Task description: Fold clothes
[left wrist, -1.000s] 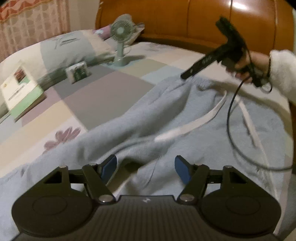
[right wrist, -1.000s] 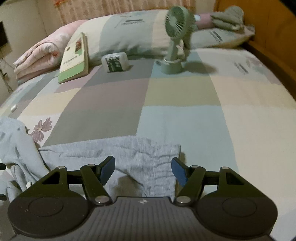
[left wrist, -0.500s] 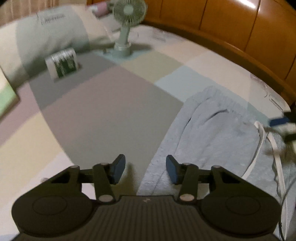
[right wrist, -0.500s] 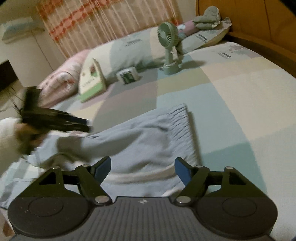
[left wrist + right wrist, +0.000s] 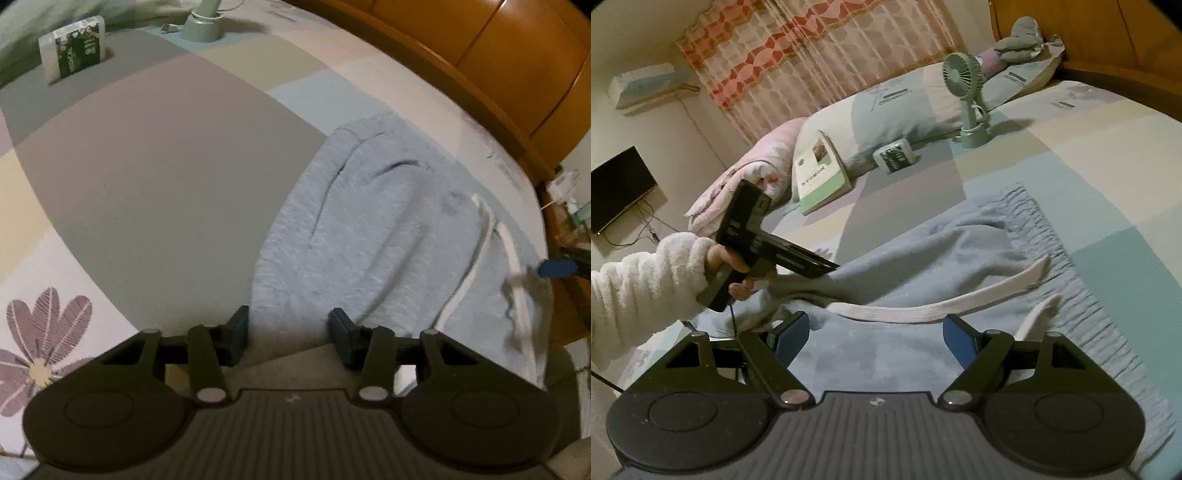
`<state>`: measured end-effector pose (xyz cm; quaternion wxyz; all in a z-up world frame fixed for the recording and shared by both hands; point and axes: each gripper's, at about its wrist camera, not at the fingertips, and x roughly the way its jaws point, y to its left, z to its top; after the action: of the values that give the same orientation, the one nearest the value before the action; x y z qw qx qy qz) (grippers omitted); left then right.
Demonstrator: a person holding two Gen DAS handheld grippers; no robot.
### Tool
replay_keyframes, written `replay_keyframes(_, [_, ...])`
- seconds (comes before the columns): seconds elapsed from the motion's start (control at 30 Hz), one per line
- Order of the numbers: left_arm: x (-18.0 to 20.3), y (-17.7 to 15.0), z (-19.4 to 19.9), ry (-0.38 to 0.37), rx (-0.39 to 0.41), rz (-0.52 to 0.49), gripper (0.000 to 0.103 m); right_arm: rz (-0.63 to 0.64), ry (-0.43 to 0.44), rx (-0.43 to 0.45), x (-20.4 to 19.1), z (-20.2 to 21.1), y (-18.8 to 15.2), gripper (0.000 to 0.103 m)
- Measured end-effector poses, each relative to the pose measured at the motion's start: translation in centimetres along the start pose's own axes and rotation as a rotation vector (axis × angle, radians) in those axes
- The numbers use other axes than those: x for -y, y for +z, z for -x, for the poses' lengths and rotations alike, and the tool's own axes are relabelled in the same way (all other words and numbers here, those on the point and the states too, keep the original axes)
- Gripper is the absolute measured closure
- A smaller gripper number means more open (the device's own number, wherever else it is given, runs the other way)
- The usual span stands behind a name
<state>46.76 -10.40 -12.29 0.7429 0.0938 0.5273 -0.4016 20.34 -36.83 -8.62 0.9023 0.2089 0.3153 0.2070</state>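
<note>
One garment, grey-blue sweatpants, lies spread and rumpled on the patchwork bed, drawstring loose; no neat fold shows yet. At six o'clock the left gripper is closing over the fabric edge, not yet pinching. Right gripper hovers wide open, empty.

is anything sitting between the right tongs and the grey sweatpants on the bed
Nothing visible blocks them. The right tongs hang open right over the light grey fleece sweatpants, with only the pants' own white drawstring lying across the cloth ahead. The mint green desk fan and green-covered book sit far beyond.
</note>
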Motion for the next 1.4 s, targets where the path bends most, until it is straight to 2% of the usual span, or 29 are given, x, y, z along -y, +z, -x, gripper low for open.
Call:
replay_keyframes(0.03, [0.2, 0.3, 0.0, 0.021, 0.002, -0.005, 0.084, -0.002, -0.003, 0.002, -0.2, -0.1, -0.1, 0.02])
replay_keyframes(0.1, [0.9, 0.7, 0.1, 0.054, 0.009, -0.03, 0.093, -0.008, -0.009, 0.006, -0.5, -0.1, -0.2, 0.02])
replay_keyframes(0.13, [1.3, 0.9, 0.2, 0.078, 0.016, -0.048, 0.095, -0.01, -0.011, 0.008, -0.5, -0.1, -0.3, 0.019])
replay_keyframes(0.2, [2.1, 1.3, 0.2, 0.145, 0.037, -0.098, 0.096, -0.011, -0.02, 0.014, -0.5, 0.3, -0.3, 0.019])
replay_keyframes(0.3, [2.2, 2.5, 0.2, 0.236, 0.078, -0.119, 0.096, -0.015, -0.036, 0.023, -0.4, 0.9, -0.4, 0.019])
replay_keyframes(0.47, [0.9, 5.7, 0.4, 0.316, 0.136, -0.101, 0.097, -0.045, -0.073, 0.039, 0.6, 1.9, -0.7, 0.019])
replay_keyframes(0.6, [0.2, 7.7, -0.5, 0.356, 0.132, -0.105, 0.096, -0.076, -0.097, 0.051, 1.5, 2.4, -0.8, 0.019])
replay_keyframes(0.7, [-0.4, 8.3, -1.7, 0.37, 0.107, -0.087, 0.096, -0.084, -0.107, 0.057, 1.8, 2.7, -0.9, 0.019])
replay_keyframes(0.77, [-0.7, 8.4, -2.2, 0.377, 0.097, -0.076, 0.09, -0.08, -0.114, 0.057, 1.8, 3.0, -1.0, 0.019])
replay_keyframes(0.9, [-0.6, 8.1, -0.9, 0.366, 0.12, -0.081, 0.081, -0.081, -0.115, 0.061, 2.0, 3.4, -1.0, 0.017])
replay_keyframes(1.03, [0.9, 8.8, 1.8, 0.415, 0.194, -0.149, 0.074, -0.089, -0.103, 0.08, 2.2, 3.8, -1.0, 0.015])
replay_keyframes(1.1, [2.0, 9.7, 2.7, 0.403, 0.244, -0.185, 0.056, -0.092, -0.096, 0.089, 2.2, 3.9, -1.0, 0.014])
replay_keyframes(1.17, [3.4, 10.7, 2.7, 0.374, 0.278, -0.217, 0.051, -0.096, -0.091, 0.097, 2.4, 4.1, -1.1, 0.014])
replay_keyframes(1.4, [9.3, 13.0, -5.2, 0.239, 0.19, -0.429, 0.048, -0.151, -0.073, 0.056, 3.4, 4.0, -1.5, 0.013])
